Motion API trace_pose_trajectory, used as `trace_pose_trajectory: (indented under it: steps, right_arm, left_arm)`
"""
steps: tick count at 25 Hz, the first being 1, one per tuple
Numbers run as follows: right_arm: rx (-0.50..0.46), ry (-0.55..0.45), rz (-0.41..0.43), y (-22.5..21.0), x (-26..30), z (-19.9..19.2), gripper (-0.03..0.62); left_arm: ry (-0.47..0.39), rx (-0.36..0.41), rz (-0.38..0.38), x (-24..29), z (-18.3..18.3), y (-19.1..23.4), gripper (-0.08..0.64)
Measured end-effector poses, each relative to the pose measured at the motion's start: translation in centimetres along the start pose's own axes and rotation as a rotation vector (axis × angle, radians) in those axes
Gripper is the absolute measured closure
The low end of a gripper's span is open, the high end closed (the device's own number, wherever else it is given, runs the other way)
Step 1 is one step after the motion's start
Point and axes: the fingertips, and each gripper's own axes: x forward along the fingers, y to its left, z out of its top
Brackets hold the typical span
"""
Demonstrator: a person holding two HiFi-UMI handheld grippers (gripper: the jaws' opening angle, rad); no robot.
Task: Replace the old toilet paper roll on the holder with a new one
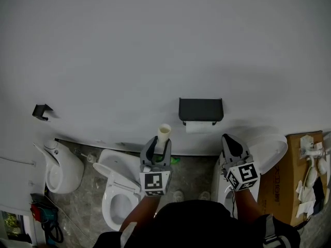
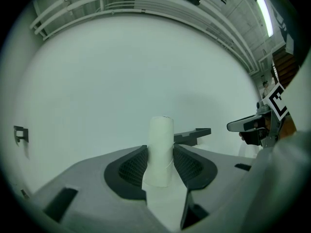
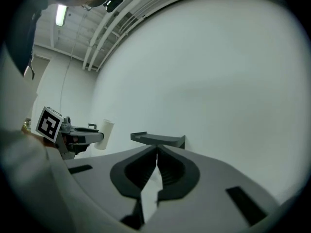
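The left gripper (image 1: 158, 150) has its jaws pinching the old cardboard tube (image 1: 164, 135) upright, left of the black wall holder (image 1: 200, 109). The right gripper (image 1: 231, 144) has its jaws pressed together, empty. White paper (image 1: 199, 127) under the holder may be a seated roll. Pinch lightly so the tube isn't crushed while carrying it clear.

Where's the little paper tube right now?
In the head view, the paper tube stands upright, held by the left gripper, just left of the black holder.

Holder juts out between the tongs
The black holder (image 1: 201, 110) sticks out of the wall (image 1: 155, 45) ahead, between the left gripper (image 1: 156, 150) and right gripper (image 1: 228, 139); open wall above both.
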Motion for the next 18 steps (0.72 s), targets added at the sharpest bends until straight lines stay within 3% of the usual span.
trace_pose_trajectory:
  steps: [4,18]
  right_arm:
    - [-0.04,-0.023,-0.044,-0.7,-0.7,0.5,0.591]
    - [-0.067,-0.001,-0.06,-0.7,-1.5,0.0,0.592]
  left_arm:
    - [-0.028,-0.005,-0.003,0.0,0.9,0.1,0.393]
    - [-0.073,-0.06,-0.037,-0.3,1.5,-0.8,0.393]
